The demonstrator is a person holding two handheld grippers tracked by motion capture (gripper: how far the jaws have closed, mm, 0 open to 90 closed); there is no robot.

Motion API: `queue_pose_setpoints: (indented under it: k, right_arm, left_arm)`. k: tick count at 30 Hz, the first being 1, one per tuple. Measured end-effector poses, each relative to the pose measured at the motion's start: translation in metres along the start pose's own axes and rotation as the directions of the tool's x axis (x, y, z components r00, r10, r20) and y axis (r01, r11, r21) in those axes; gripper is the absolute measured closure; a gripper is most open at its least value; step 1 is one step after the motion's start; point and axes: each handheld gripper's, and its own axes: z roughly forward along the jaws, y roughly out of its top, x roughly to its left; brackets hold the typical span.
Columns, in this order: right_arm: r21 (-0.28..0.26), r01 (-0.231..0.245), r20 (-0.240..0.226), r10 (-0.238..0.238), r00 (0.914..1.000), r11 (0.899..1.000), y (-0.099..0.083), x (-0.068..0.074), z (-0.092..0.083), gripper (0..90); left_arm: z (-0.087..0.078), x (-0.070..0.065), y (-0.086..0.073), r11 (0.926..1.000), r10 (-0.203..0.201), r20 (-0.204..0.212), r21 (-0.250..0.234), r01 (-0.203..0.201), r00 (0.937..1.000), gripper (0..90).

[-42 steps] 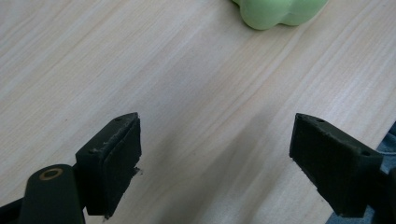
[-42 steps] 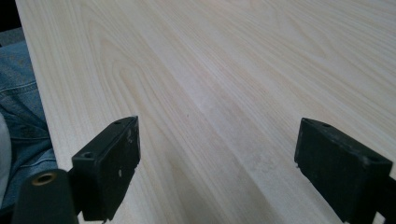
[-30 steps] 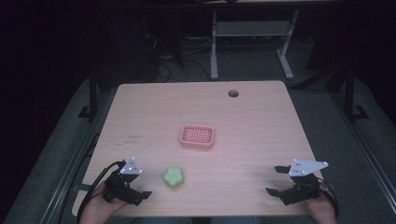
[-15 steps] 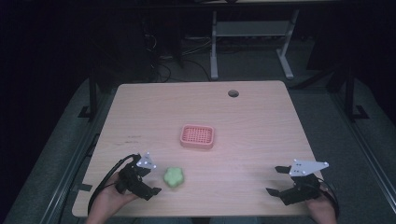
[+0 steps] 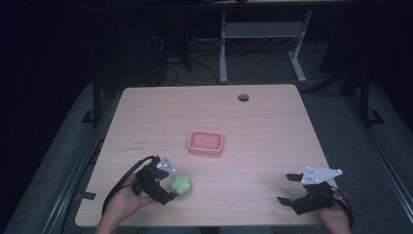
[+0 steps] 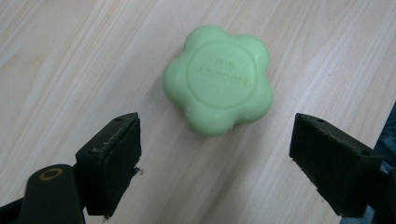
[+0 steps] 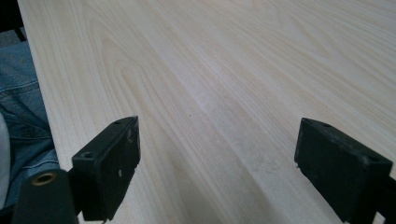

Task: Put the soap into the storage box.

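Though embossed, the green soap's (image 6: 218,87) lettering stays unreadable.

Left gripper (image 5: 168,187): held low at the near left of the desk (image 5: 272,122), angled inward to the right; jaws spread wide, nothing touching either pad (image 6: 122,154). Left hand (image 5: 124,197): wrapped around the gripper body from below, forearm entering from the bottom edge, cable looping behind.

Right gripper (image 5: 287,189): near right corner, pointing left; jaws wide apart and empty, grey plate on top. Right hand (image 5: 336,214): gripping the rear.
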Motion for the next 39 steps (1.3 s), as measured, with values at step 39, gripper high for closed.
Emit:
queue_pose_setpoints:
  k: [39]
  right_arm:
    - [-0.009, 0.009, -0.007, -0.009, 0.9999, 1.000, 0.000, 0.001, 0.000, 13.8]
  left_arm:
    - [0.043, 0.002, 0.035, 0.9902, 0.000, 0.018, 0.140, -0.003, 0.9998, 22.7]
